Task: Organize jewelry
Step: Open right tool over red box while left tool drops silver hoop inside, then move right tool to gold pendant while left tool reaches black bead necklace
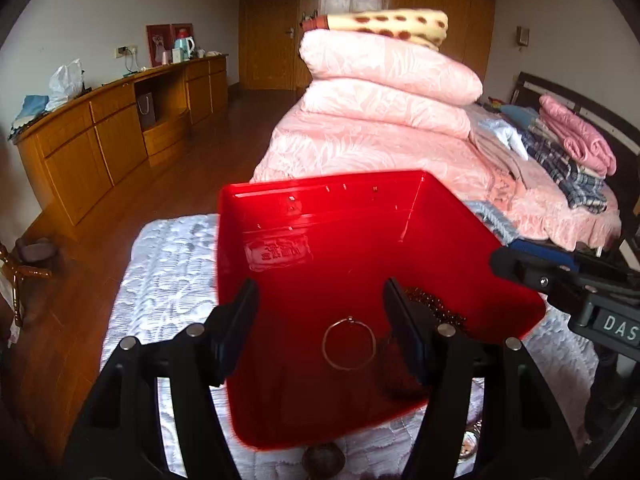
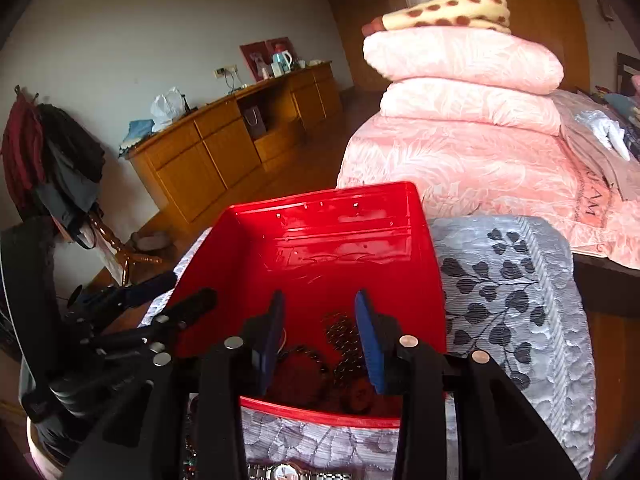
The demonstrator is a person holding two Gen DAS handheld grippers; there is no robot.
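Both my jaws stand apart, empty, over the red box (image 1: 360, 240). Next: collect the watch (image 2: 288, 472) beside it.

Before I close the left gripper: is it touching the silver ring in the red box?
Apart. In the left wrist view, the silver ring lies between the open left gripper fingers, red box floor visible on both sides.

The left gripper (image 1: 320, 320) hangs open over a red box (image 1: 360, 264) on a quilted worktop (image 1: 168, 272). Inside lie a thin ring (image 1: 349, 343) and dark beads (image 1: 436, 308). The right gripper (image 1: 560, 276) reaches in from the right.
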